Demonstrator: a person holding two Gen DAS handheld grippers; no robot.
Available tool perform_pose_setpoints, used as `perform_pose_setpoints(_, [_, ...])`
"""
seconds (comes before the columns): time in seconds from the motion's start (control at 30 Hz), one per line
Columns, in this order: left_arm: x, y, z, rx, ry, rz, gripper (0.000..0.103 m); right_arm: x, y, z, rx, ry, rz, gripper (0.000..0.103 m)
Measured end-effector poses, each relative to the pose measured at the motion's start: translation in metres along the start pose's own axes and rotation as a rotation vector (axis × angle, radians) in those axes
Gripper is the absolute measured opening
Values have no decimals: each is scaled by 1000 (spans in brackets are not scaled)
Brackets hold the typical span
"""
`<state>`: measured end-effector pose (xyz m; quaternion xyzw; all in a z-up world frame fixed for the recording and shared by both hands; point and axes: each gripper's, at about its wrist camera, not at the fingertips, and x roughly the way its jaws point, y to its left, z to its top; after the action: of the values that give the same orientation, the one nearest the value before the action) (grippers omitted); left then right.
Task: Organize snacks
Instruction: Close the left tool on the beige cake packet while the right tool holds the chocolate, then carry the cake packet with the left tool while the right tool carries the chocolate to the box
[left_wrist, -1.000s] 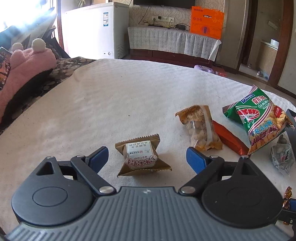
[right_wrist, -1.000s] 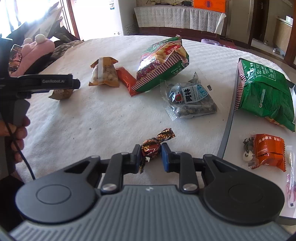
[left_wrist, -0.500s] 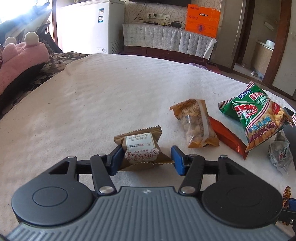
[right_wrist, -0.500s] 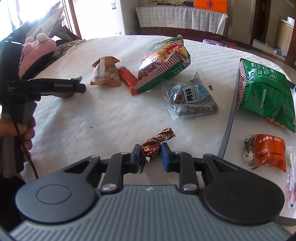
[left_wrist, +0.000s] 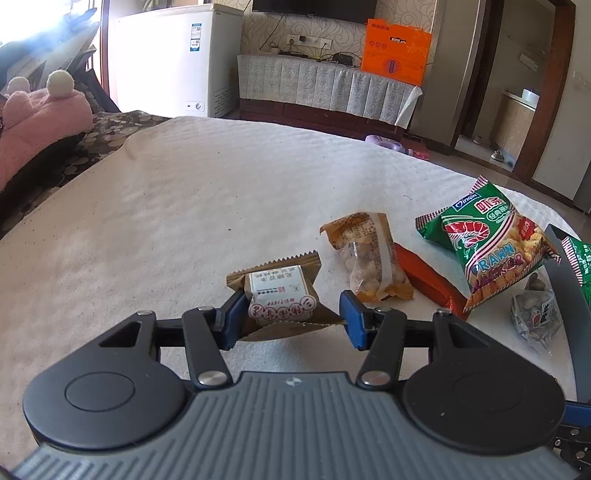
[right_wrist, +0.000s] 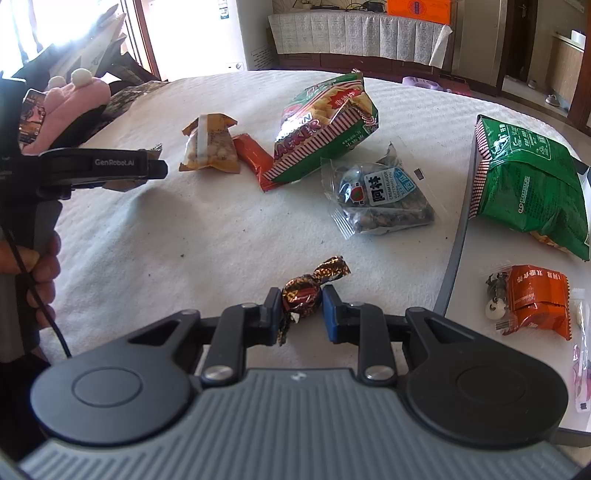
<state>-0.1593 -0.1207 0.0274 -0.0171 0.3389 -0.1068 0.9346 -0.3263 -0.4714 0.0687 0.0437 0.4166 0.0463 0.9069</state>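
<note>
Pastry (left_wrist: 282, 291) in brown wrapper held between the fingers of the left claw (left_wrist: 291, 319), roughly half open, both pads against the wrapper's edges, low over the white cloth (left_wrist: 184, 206). Just right of it: peanut pack (left_wrist: 365, 258), orange bar (left_wrist: 428, 280), prawn cracker bag (left_wrist: 491, 247). Best lifted gently, straight up, without crushing the soft wrapper or letting it pivot.

Chocolate candy (right_wrist: 301, 293) pinched in the right claw (right_wrist: 299, 310), nearly closed around the foil ball, twisted end sticking out ahead. Off to the right, tray (right_wrist: 452, 254) already carrying a green bag (right_wrist: 532, 184) and an orange packet (right_wrist: 535, 299). Probably wise to carry both over slowly and release only once above the tray.
</note>
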Motion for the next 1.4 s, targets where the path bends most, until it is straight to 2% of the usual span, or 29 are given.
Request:
perform_pose_setpoints(0.53, [-9, -12, 0, 41, -17, -32, 60, -9, 8, 4, -5, -32, 46, 27])
perform_pose_setpoints(1.4, [-12, -29, -1, 95, -22, -69, 60, -21, 12, 7, -25, -81, 53, 27])
